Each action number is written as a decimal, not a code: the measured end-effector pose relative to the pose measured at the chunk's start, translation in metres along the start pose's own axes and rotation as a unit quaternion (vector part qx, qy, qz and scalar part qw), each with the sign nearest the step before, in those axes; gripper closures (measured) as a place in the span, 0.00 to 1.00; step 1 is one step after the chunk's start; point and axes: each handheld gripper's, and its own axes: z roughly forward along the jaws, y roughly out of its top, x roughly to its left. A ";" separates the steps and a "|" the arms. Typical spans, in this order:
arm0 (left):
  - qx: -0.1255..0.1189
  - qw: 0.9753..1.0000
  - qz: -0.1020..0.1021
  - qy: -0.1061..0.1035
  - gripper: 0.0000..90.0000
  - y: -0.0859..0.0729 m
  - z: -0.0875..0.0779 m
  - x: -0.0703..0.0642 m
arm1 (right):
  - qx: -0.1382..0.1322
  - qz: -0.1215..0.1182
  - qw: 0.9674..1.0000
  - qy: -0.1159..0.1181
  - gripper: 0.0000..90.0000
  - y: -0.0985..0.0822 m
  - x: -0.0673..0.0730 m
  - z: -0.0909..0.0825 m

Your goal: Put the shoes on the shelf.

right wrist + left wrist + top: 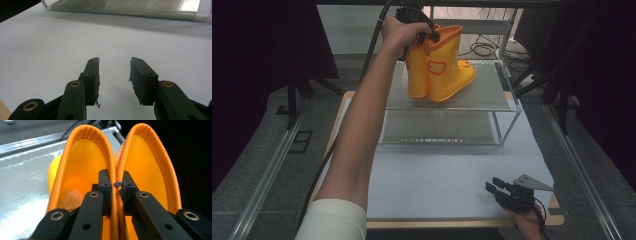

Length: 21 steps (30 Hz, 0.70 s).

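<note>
Left claw (pixel 116 185) pinches the boots' (pixel 439 65) two inner rims together (one jaw inside each); boots stand on the rack's (pixel 507 100) top shelf. Right claw (pixel 113 75) spread, low over the bench (pixel 437 185).

Boots' (pixel 82 162) soles and toes out of the left tool view.

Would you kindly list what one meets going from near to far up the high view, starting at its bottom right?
Right gripper, open over the white table sheet → lower shelf of the rack → upper shelf → yellow boots standing on it → left gripper, shut on both boot tops.
</note>
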 end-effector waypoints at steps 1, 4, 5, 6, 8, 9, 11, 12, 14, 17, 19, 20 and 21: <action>-0.001 1.000 -0.002 0.006 0.91 0.000 0.002 0.000 | 0.000 0.000 1.000 0.000 0.65 0.000 0.000 0.000; 0.003 1.000 -0.004 0.012 0.91 0.000 0.008 0.002 | 0.001 -0.001 1.000 0.001 0.65 0.000 0.000 0.000; 0.006 1.000 -0.003 0.016 0.91 0.000 0.010 0.002 | 0.001 -0.002 1.000 0.001 0.65 0.000 0.000 0.000; 0.006 1.000 -0.004 0.018 0.91 0.000 0.012 0.002 | 0.001 -0.001 1.000 0.001 0.65 0.000 0.000 0.000; 0.006 1.000 -0.005 0.026 0.91 -0.001 0.014 0.004 | 0.000 -0.002 1.000 0.001 0.65 0.000 0.001 0.001; 0.004 1.000 -0.006 0.030 0.91 -0.001 0.015 0.005 | 0.000 -0.002 1.000 0.001 0.65 0.000 0.001 0.001; -0.001 1.000 -0.009 0.030 0.91 -0.001 0.014 0.007 | 0.000 -0.002 1.000 0.001 0.65 0.000 0.001 0.001; -0.005 0.999 -0.011 0.032 0.91 -0.002 0.014 0.008 | 0.000 -0.002 1.000 0.002 0.65 0.000 0.001 0.001; -0.007 0.999 -0.012 0.034 0.91 -0.002 0.014 0.010 | 0.001 -0.002 1.000 0.002 0.65 -0.001 0.001 0.001; 0.000 0.999 -0.011 0.041 0.91 -0.004 0.019 0.012 | 0.002 -0.002 1.000 0.002 0.65 -0.001 0.001 0.002; -0.003 0.999 -0.013 0.036 0.91 -0.006 0.021 0.014 | 0.002 -0.003 1.000 0.002 0.65 -0.001 0.001 0.002; -0.004 0.999 -0.013 0.034 0.90 -0.006 0.021 0.014 | 0.002 -0.003 1.000 0.002 0.65 -0.001 0.002 0.002; -0.003 0.999 -0.013 0.035 0.90 -0.006 0.020 0.013 | 0.002 -0.003 1.000 0.002 0.65 -0.001 0.002 0.002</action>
